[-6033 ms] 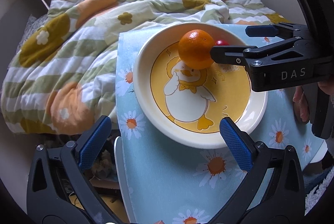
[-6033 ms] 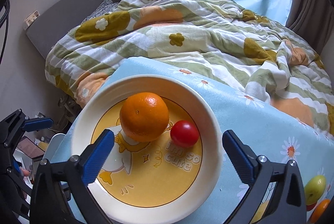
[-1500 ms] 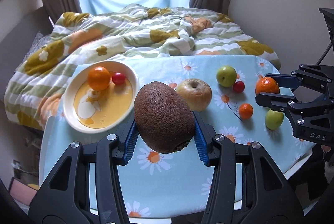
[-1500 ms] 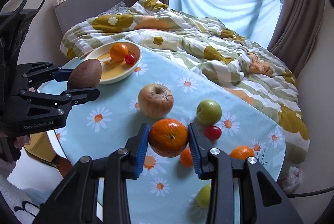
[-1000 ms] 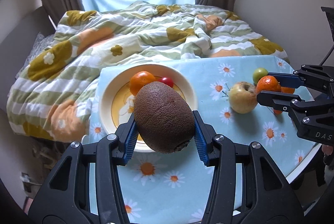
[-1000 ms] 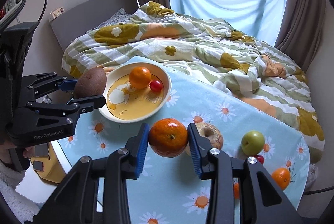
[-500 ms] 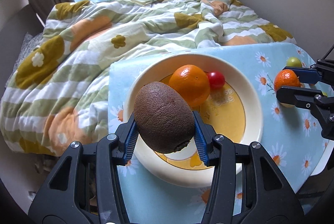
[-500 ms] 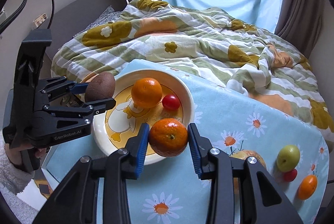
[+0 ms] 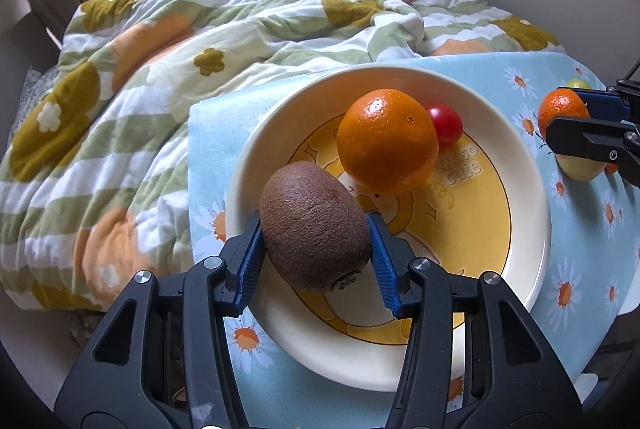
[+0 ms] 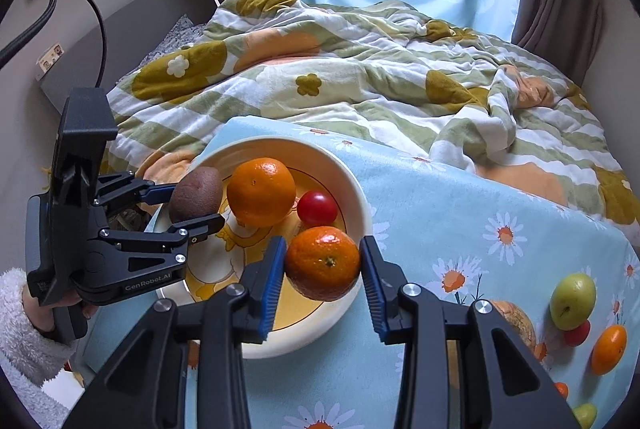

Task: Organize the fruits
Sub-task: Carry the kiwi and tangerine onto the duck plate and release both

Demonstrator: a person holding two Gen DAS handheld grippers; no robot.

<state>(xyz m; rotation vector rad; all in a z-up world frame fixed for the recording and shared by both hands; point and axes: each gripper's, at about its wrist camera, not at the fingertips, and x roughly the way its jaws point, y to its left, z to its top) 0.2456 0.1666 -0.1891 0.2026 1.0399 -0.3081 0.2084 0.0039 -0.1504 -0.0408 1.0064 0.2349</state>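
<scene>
Left tongs [image 9: 316,255] grip the kiwi [image 9: 314,231] over the plate [image 9: 528,189], beside the orange [image 9: 386,145] and cherry tomato [image 9: 446,127]. Right tongs [image 10: 323,275] clamp a mandarin [image 10: 323,263] above the plate's near rim at the desk's left edge.

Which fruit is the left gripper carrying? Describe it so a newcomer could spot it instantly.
Find the cream plate with the yellow duck print on the daisy tablecloth. Over its near-left rim, the left gripper clamps a kiwi. It is the only brown, fuzzy, egg-shaped fruit, beside a glossy orange and a small red tomato.

plate [image 9: 532,197] cream, yellow duck print | kiwi [image 9: 314,225] brown | tablecloth [image 10: 460,197] light blue, daisies
</scene>
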